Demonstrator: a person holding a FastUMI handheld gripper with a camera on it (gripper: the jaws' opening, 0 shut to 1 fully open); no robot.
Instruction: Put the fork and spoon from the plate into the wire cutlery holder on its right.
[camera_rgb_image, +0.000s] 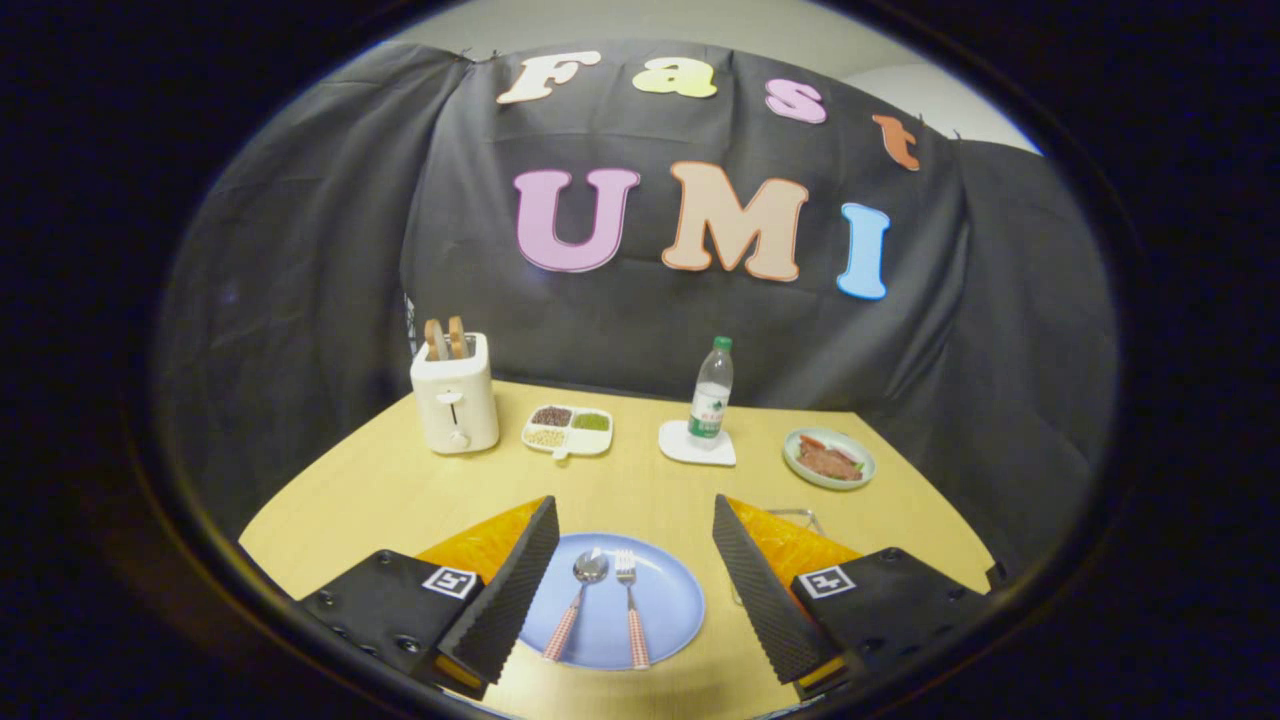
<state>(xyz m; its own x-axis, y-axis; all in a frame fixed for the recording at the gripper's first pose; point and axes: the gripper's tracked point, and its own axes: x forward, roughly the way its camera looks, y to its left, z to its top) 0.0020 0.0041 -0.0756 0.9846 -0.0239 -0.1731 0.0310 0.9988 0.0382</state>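
Hovering wide open and empty, ribbed-padded gripper (632, 590) framing round blue plate (672, 612) at lower centre, checked-handled spoon (578, 598) and fork (630, 602) side by side.

You've spoon (577, 598) left of fork (630, 605) on plate (675, 600), between the spread tongs (632, 585); toaster (455, 397) far left, bottle (711, 390) far right.

One fork (629, 606), one spoon (579, 598) and two plates (672, 602) (829, 459). One toaster (455, 397) holding two slices (446, 338), one bottle (711, 397), one divided dish (568, 432). The one tool's (632, 565) fingers stand apart.
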